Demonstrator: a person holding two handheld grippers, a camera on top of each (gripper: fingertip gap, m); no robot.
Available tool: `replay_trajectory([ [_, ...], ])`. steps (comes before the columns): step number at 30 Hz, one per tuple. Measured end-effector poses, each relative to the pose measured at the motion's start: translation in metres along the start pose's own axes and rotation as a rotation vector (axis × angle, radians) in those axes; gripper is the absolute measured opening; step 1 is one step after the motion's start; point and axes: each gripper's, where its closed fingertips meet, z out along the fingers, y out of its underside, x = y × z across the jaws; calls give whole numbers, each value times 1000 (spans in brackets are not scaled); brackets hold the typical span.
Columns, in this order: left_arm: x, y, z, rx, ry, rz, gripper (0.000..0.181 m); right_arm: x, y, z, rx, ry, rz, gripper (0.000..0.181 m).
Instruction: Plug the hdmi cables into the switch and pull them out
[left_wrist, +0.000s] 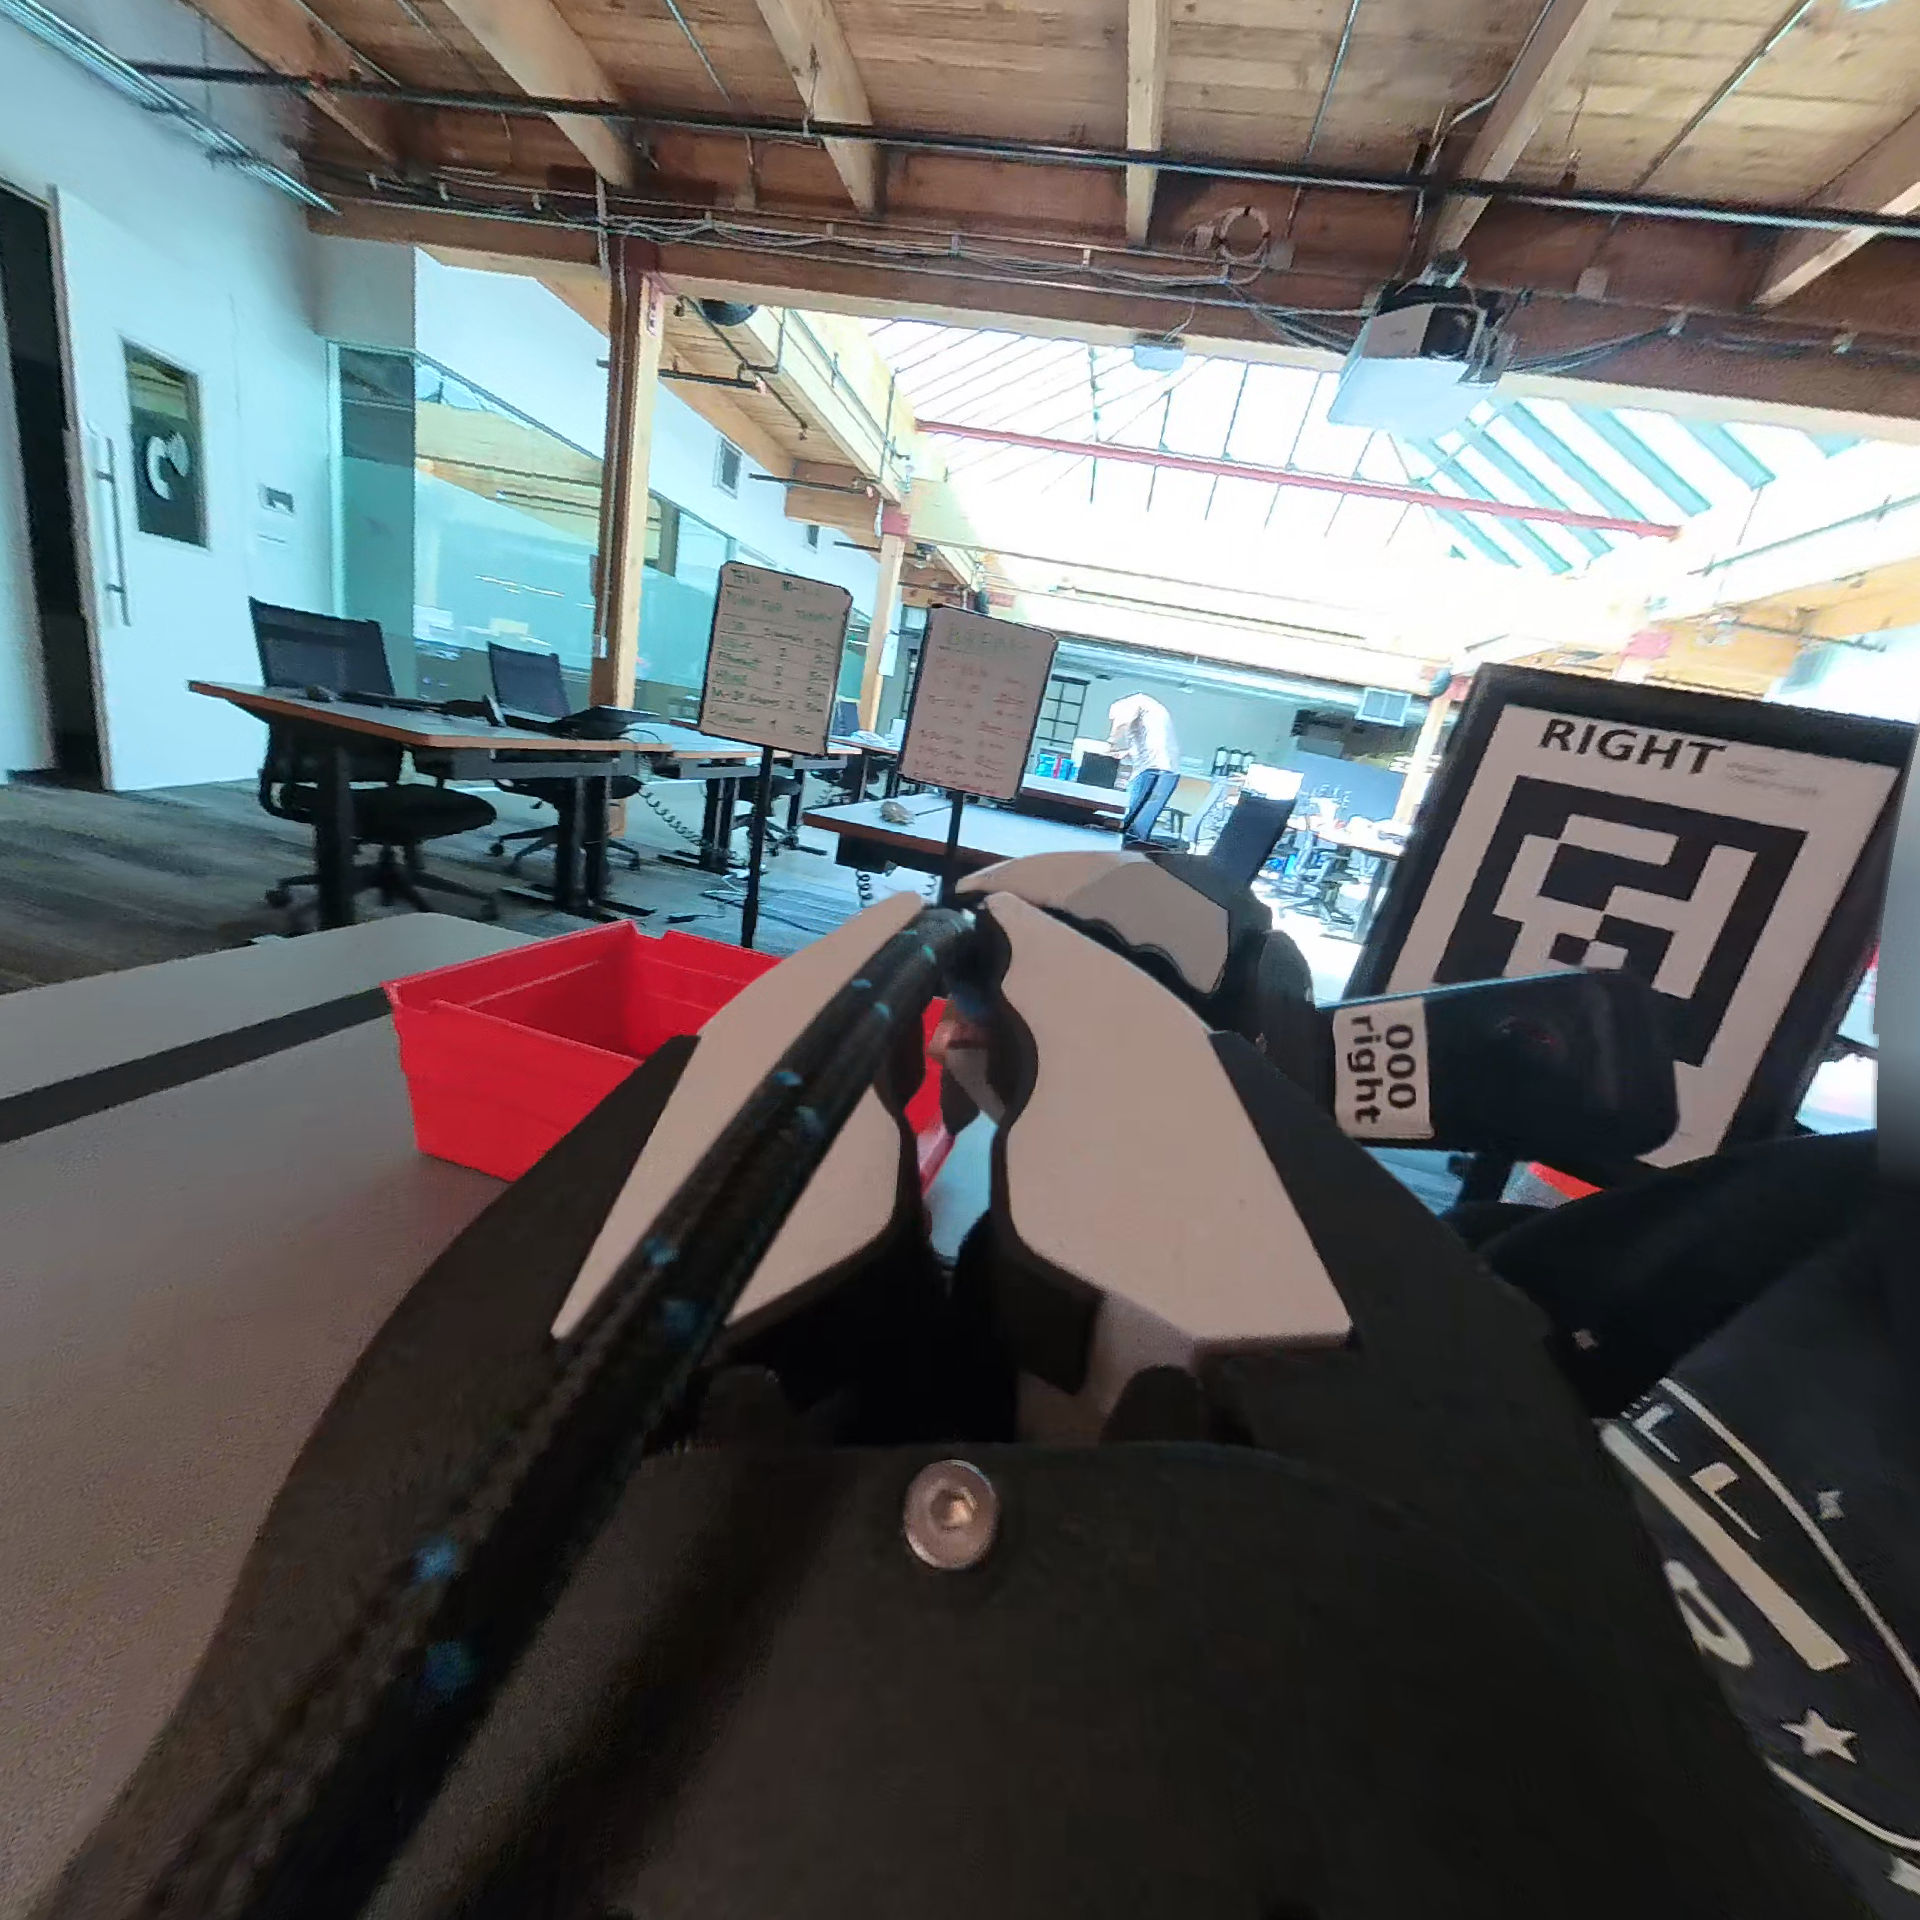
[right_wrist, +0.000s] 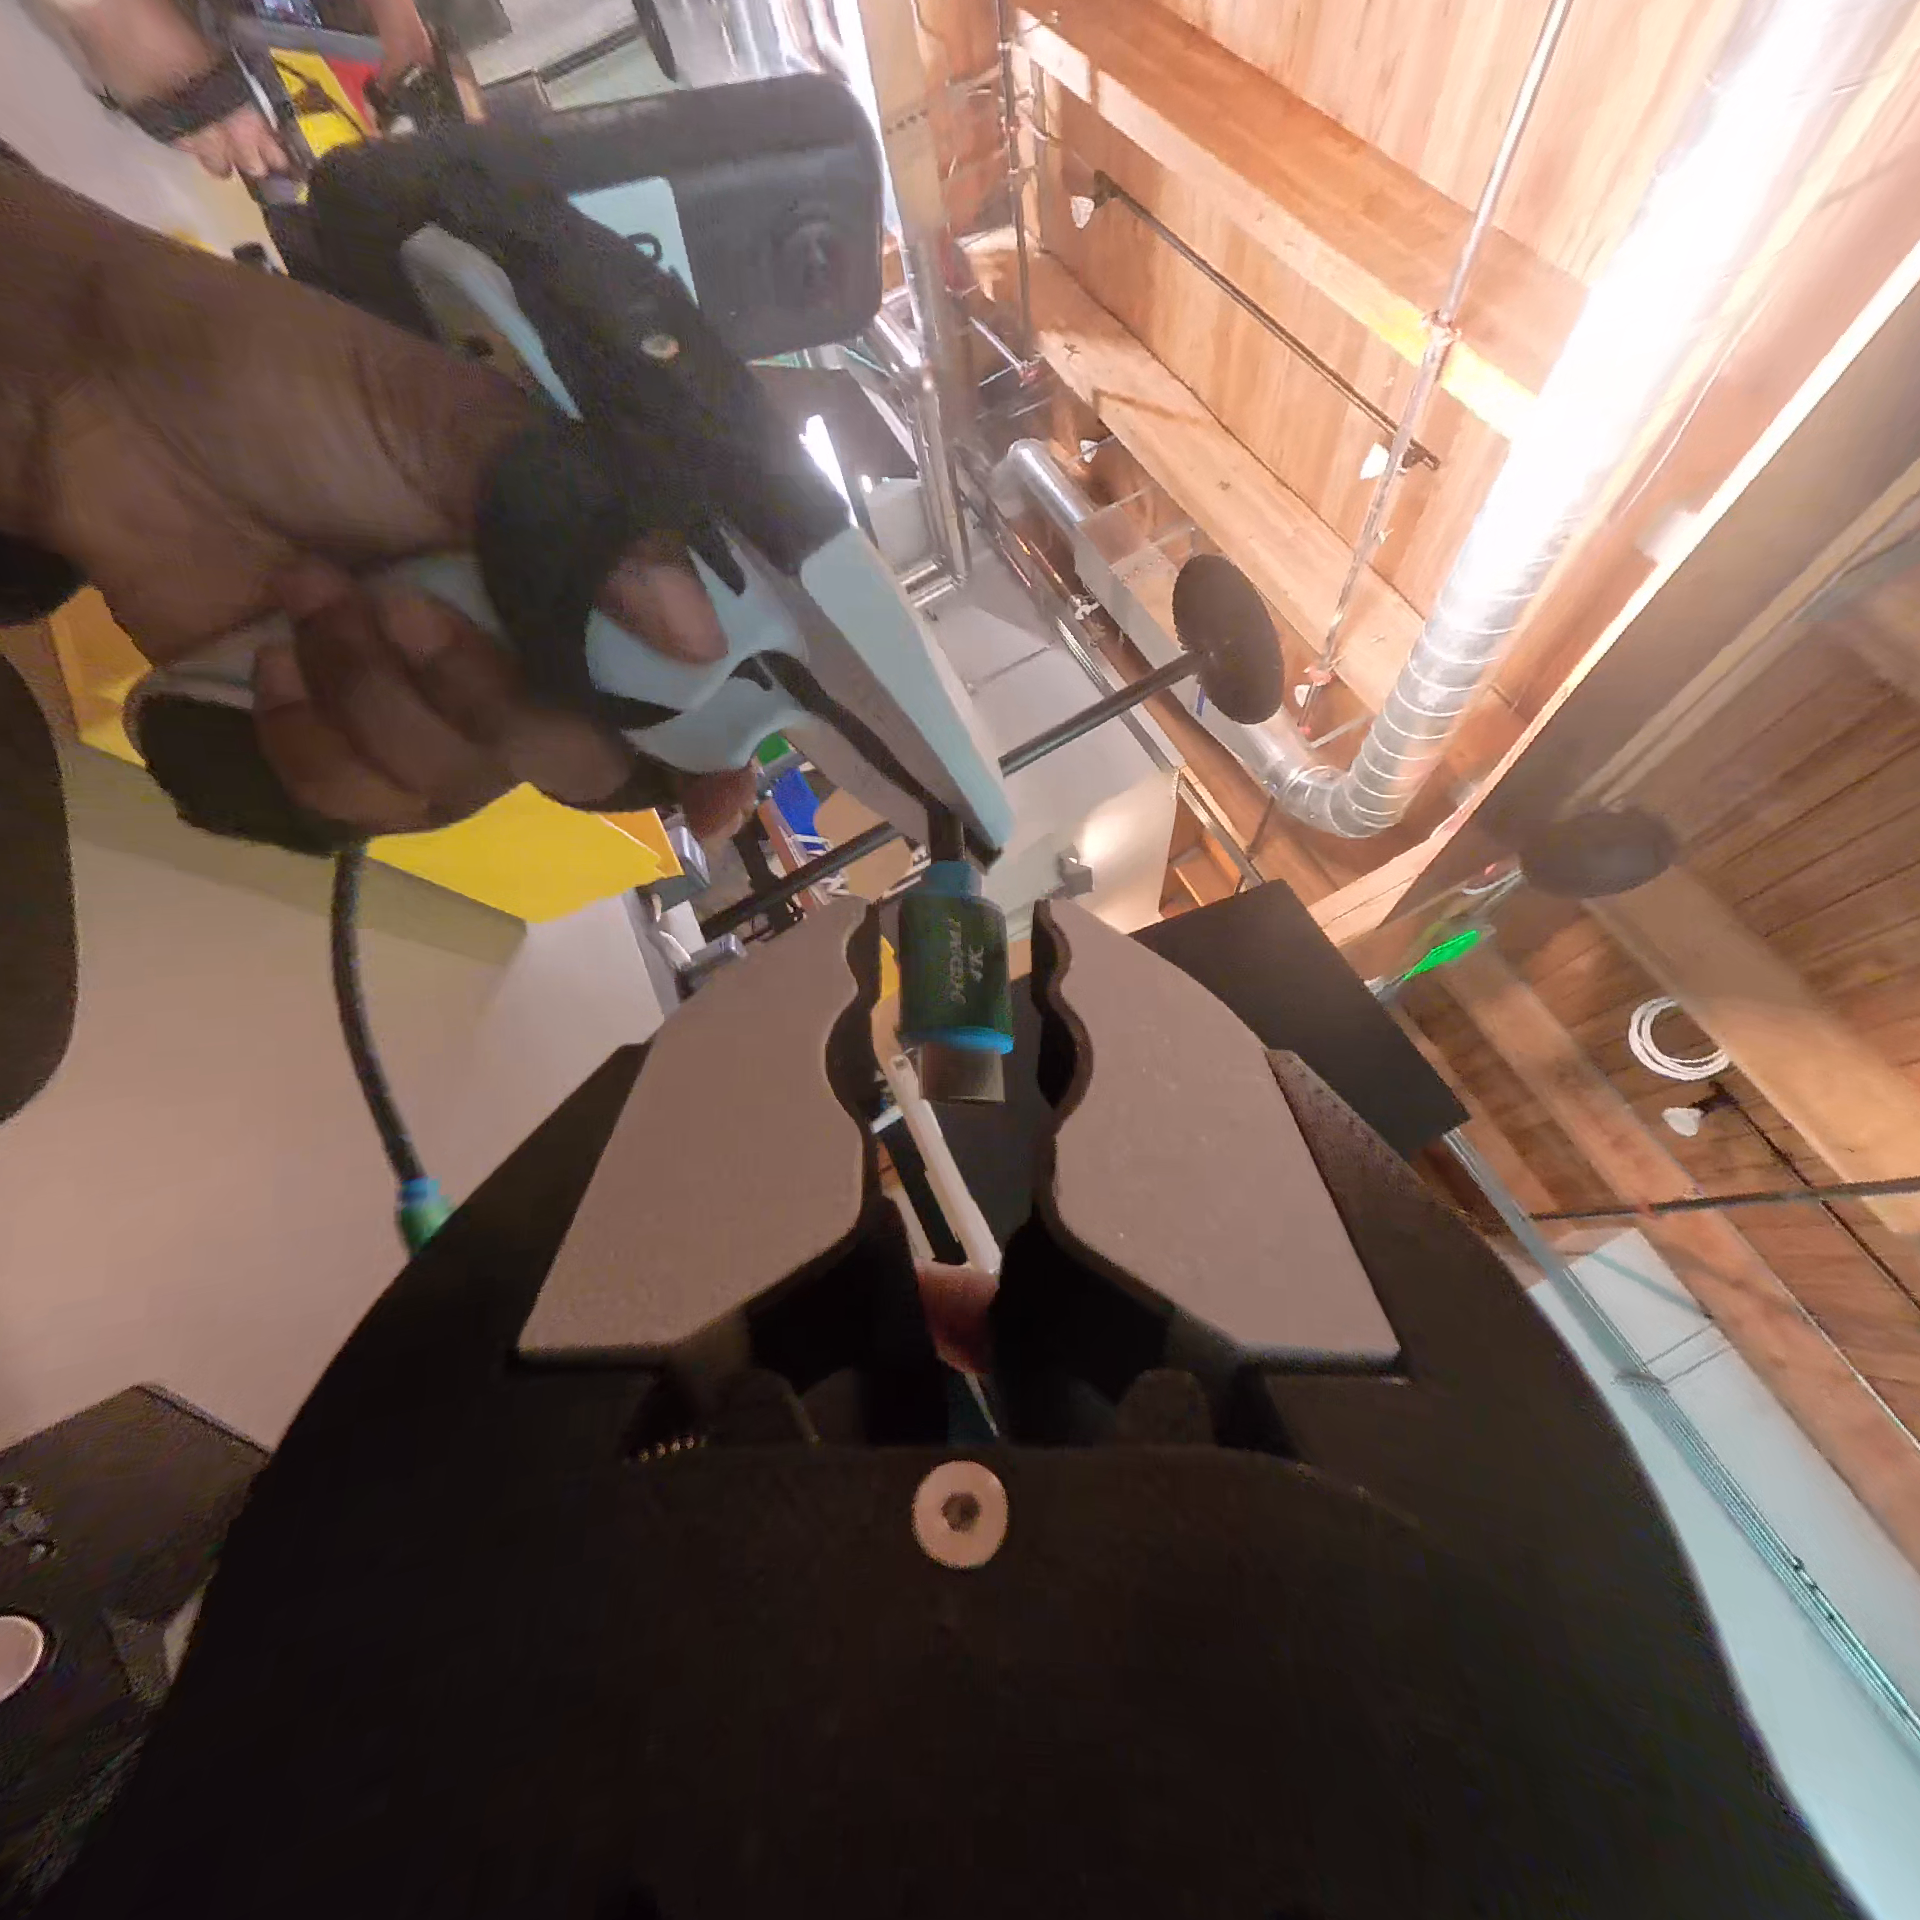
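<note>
My left gripper (left_wrist: 966, 914) is shut on a black braided HDMI cable (left_wrist: 727, 1195) that runs back over its left finger. In the right wrist view that gripper (right_wrist: 961, 826), held by a gloved hand (right_wrist: 312, 520), holds the cable just behind its dark plug (right_wrist: 951, 977). The plug has blue bands and its metal tip points down between my right gripper's (right_wrist: 954, 920) fingertips. The right jaws stand a narrow gap apart, gripping a black switch (right_wrist: 997, 1164) with a white strip deep between them. The cable's other end (right_wrist: 421, 1216) hangs at the left.
A red bin (left_wrist: 520, 1049) sits on the grey table (left_wrist: 208, 1195), just beyond the grippers. The right gripper's marker plate (left_wrist: 1642, 883) stands close on the right. A black device (right_wrist: 62, 1558) lies at the lower left. Desks, chairs and whiteboards stand far behind.
</note>
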Motion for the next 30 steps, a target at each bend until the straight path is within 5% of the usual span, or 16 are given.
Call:
replay_trajectory([
  [16,14,-16,-18,33,42,-12,9,-2,-22,-6,208,-146,229,21],
  [20,20,-12,-17,-17,62,4,18,12,-26,-9,210,-27,149,20],
  [23,36,2,-23,-194,151,55,49,30,-26,-17,180,108,26,20],
  [25,54,1,-37,-256,232,181,53,42,-27,-26,172,167,-50,20],
  [30,55,-85,-86,192,-8,687,44,46,-26,-41,85,172,-306,18],
])
